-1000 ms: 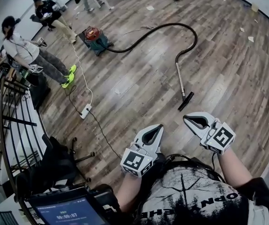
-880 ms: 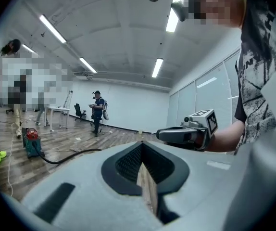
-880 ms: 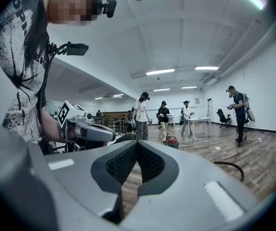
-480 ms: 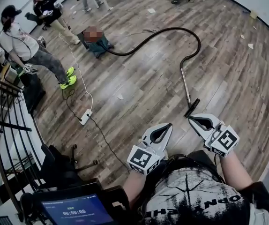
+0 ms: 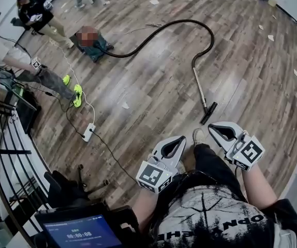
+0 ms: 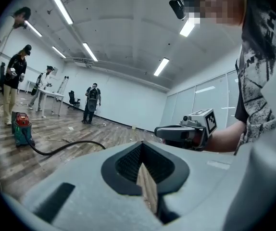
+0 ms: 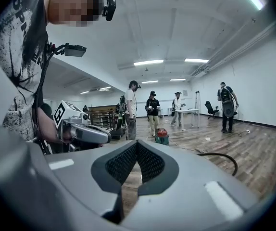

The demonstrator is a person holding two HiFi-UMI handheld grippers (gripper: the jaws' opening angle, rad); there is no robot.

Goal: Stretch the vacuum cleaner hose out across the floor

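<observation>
The vacuum cleaner (image 5: 92, 46) stands far off at the upper left of the wood floor. Its black hose (image 5: 161, 27) curves in an arc to the right and bends back into the metal wand (image 5: 199, 87). The wand ends in the floor nozzle (image 5: 208, 112), just ahead of me. My left gripper (image 5: 181, 138) and right gripper (image 5: 211, 127) hang side by side above the floor, short of the nozzle, both shut and empty. In the left gripper view the hose (image 6: 63, 147) and the vacuum cleaner (image 6: 21, 129) lie beyond the shut jaws. In the right gripper view the vacuum cleaner (image 7: 162, 136) shows far ahead.
A white power strip (image 5: 88, 132) with its cable lies on the floor at the left. People stand near the vacuum cleaner and along the dark railing (image 5: 3, 138). An office chair (image 5: 65, 185) is at the lower left. Paper scraps dot the floor. My shoe (image 5: 199, 136) is between the grippers.
The view has shifted as I stepped forward: my leg and shoe now show between the grippers, and the vacuum cleaner has slid left in the picture. Both grippers stayed shut.
</observation>
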